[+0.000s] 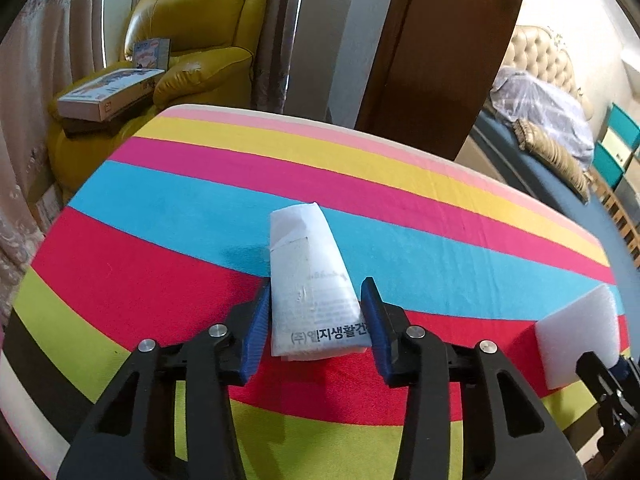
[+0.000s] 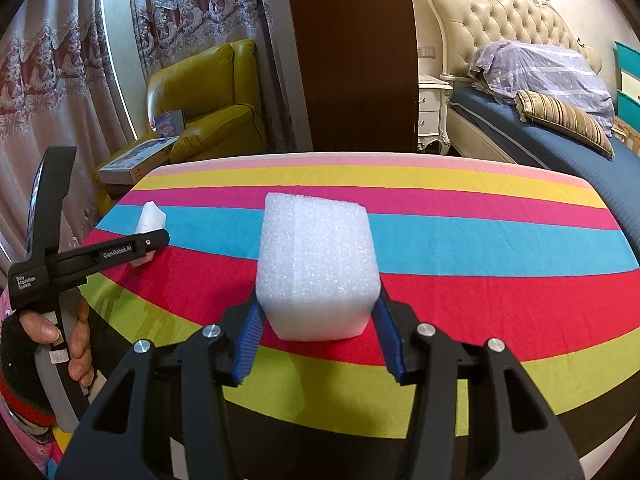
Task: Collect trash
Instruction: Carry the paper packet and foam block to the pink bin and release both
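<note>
My left gripper has its jaws around a folded white paper packet with printed Korean text; both blue pads sit against its sides, so I read it as gripped. The packet lies on the striped cloth covering the counter, across the red and blue bands, tilted away from me.

My right gripper has its jaws partly open and clamped on a white foam block. The block's lower edges are pinched between the pads, over the red stripe. I can't tell if it is lifted clear of the cloth.

From the right wrist view the left gripper sits far left, held by a hand, with the packet at its tip.

Beyond the counter: yellow armchair with boxes, bed with a tufted headboard.
</note>
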### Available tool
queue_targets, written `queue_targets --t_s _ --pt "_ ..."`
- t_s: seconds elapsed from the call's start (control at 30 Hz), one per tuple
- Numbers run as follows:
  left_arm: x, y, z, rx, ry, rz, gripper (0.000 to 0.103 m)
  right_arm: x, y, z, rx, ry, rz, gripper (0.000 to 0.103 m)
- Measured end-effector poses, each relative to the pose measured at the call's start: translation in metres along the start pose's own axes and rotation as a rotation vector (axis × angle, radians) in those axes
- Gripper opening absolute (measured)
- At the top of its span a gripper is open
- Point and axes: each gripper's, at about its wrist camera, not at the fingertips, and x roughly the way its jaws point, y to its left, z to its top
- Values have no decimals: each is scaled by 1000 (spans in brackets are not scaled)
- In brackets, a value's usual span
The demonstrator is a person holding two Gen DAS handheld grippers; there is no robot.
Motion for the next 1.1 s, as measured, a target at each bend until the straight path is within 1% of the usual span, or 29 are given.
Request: queue_targets --t_s 0.1,0.2,0.33,0.4,0.5,0.6,0.73,0.83,0.97,1.1 --pt "-6 -2 -2 25 -12 20 39 0 1 1 -7 0 1 49" --pt "-27 -11 -10 74 -25 27 39 -1 -2 2 -1 -1 3 49" --pt "-70 -16 -35 132 -66 10 39 -15 6 -2 -43 -14 -27 49" --pt "-90 -14 -50 154 -80 0 39 -27 12 -6 -44 -19 -10 49" --pt "-118 -7 -73 175 -92 -22 39 -53 26 -20 -67 -43 -11 49" --pt "-141 0 -96 194 -110 -33 39 -81 39 -40 -65 -65 5 49" --pt "-176 15 -132 200 -136 -63 39 -120 66 -73 -108 -91 25 49" --pt "-199 25 -153 213 -160 -65 39 -146 85 -91 -145 -115 38 49" --pt "-221 40 -169 227 -194 -73 39 -179 110 -108 -204 -152 64 49" --pt "-232 51 -181 245 -238 -55 39 -196 126 -119 -245 -178 85 49"
